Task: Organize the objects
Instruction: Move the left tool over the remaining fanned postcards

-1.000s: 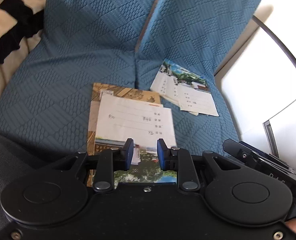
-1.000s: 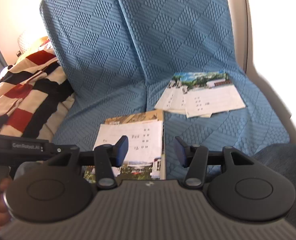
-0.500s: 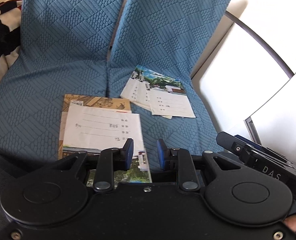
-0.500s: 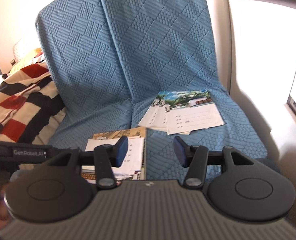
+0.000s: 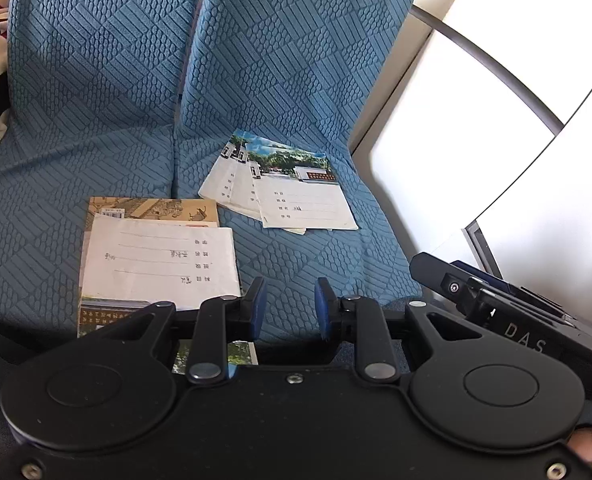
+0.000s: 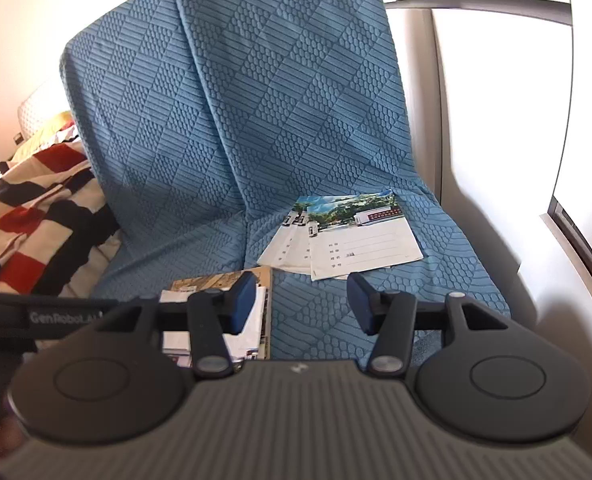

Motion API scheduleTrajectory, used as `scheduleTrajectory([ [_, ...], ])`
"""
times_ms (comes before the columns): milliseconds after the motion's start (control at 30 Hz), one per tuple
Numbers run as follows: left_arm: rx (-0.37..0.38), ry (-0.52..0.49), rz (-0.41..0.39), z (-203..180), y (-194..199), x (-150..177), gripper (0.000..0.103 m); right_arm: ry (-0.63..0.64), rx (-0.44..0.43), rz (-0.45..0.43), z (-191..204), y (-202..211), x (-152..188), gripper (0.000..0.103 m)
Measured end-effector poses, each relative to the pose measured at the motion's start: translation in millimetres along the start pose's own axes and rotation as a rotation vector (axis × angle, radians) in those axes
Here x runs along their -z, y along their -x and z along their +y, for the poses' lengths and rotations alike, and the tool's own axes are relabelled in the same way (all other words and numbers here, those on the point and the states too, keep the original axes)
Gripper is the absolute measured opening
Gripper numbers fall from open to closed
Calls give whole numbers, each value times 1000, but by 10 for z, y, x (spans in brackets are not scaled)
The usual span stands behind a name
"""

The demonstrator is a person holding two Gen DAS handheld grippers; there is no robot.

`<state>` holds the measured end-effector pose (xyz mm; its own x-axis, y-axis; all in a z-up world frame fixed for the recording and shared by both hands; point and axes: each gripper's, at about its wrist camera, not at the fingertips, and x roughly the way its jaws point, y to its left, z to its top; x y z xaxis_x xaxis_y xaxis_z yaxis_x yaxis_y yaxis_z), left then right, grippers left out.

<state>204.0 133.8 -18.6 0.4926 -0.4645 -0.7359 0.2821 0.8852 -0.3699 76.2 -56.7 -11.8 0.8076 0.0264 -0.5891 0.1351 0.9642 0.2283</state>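
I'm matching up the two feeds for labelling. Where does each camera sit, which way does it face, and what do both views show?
Left wrist: rides on the left hand-held gripper, looking forward and down at the blue sofa cover; its open fingers and a fingertip at bottom right show.
Right wrist: rides on the right hand-held gripper, facing the sofa back; its open fingers and a hand at bottom left show.
Shared: the near booklet stack and the fanned booklets.

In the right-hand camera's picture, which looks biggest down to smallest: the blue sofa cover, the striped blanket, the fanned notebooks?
1. Blue sofa cover, by far the largest.
2. Striped blanket, though the picture's edge cuts it off.
3. Fanned notebooks, smallest; they lie farther back than the blanket's near end, so the gap may be exaggerated.
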Motion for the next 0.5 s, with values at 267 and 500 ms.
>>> scheduleTrajectory([
  [267, 2, -22, 9, -181, -124, 8, 23, -44, 32, -1, -212, -1, 41, 53],
  [500, -24, -54, -14, -325, -174, -22, 26, -41, 41, -3, -299, -24, 64, 53],
])
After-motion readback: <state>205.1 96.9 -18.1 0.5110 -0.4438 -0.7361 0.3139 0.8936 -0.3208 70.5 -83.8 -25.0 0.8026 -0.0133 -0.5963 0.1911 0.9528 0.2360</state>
